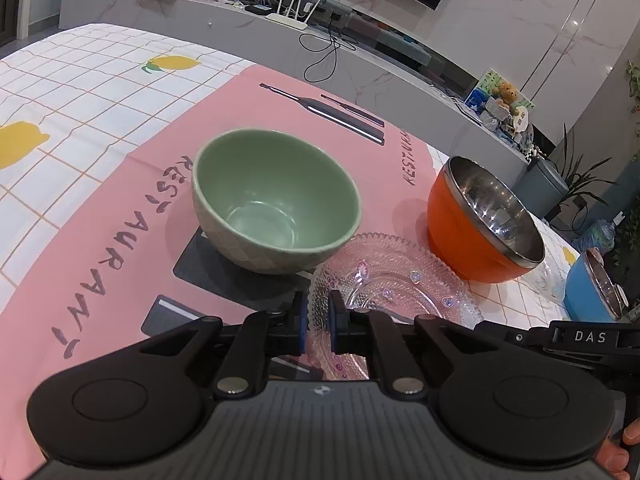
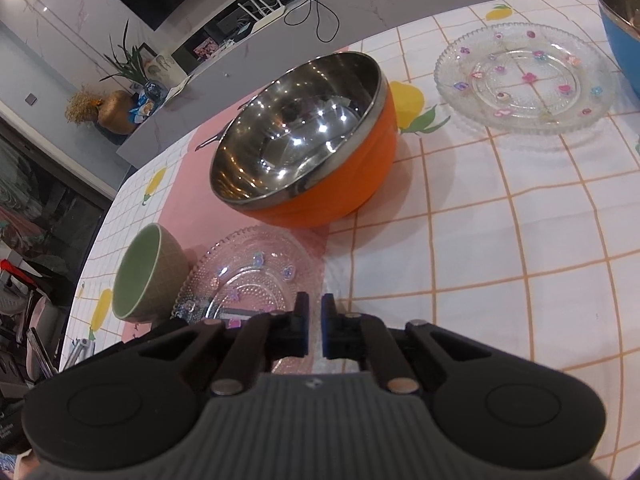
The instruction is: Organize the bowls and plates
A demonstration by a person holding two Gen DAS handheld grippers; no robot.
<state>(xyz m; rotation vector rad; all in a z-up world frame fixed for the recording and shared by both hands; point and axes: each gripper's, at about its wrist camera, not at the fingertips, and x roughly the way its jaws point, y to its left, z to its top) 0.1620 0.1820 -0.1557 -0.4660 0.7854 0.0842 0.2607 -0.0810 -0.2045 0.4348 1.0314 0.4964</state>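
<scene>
A clear glass plate (image 1: 384, 280) lies on the pink placemat (image 1: 120, 216); both grippers grip its rim. My left gripper (image 1: 318, 322) is shut on its near edge. My right gripper (image 2: 315, 322) is shut on the same plate (image 2: 256, 276) at its right edge. A green bowl (image 1: 276, 200) stands just left of the plate and also shows in the right wrist view (image 2: 148, 274). An orange steel-lined bowl (image 1: 484, 220) stands beyond the plate, seen large in the right wrist view (image 2: 308, 136). A second glass plate (image 2: 524, 80) lies at the far right.
A blue steel-lined bowl (image 1: 592, 288) stands at the table's right, also in the right wrist view (image 2: 624, 28). The checked lemon-print tablecloth (image 2: 480, 240) covers the table. A grey counter (image 1: 240, 20) with a router and cables runs behind.
</scene>
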